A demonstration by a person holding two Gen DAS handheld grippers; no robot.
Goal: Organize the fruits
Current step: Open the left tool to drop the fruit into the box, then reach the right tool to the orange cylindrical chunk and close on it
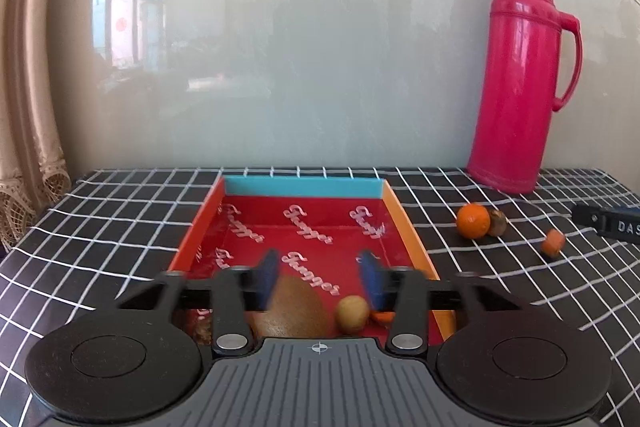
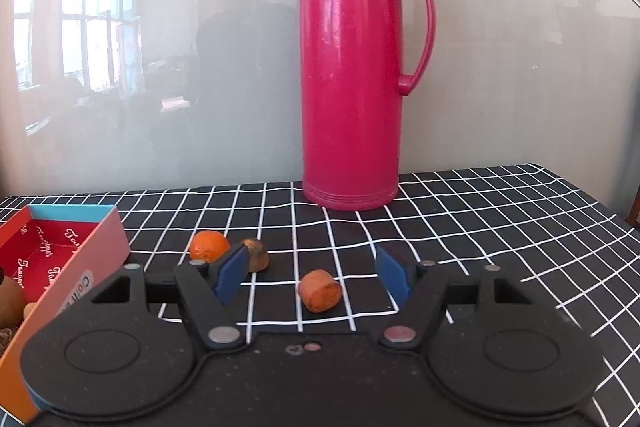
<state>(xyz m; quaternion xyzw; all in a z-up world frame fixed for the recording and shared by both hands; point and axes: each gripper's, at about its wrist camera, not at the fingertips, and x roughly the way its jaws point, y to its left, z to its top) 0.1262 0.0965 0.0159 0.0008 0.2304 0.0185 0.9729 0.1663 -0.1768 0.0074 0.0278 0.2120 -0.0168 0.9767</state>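
My left gripper (image 1: 320,277) hangs open over the near end of a red-lined box (image 1: 304,187). Below and between its blue pads (image 1: 272,275) lie a brown kiwi (image 1: 292,311) and a small round yellowish fruit (image 1: 352,313); the pads grip neither. An orange piece (image 1: 382,315) shows under the right pad. My right gripper (image 2: 312,275) is open low over the checked cloth. An orange chunk (image 2: 320,290) lies on the cloth between its fingers, untouched. A tangerine (image 2: 208,246) and a brown fruit (image 2: 256,254) sit together just beyond its left pad, right of the box (image 2: 100,247).
A tall pink thermos jug (image 2: 348,87) stands at the back against the glossy wall. A curtain (image 1: 28,107) hangs at the far left. The left wrist view shows the tangerine (image 1: 473,221), the chunk (image 1: 553,243) and a black lettered part (image 1: 608,225) at the right edge.
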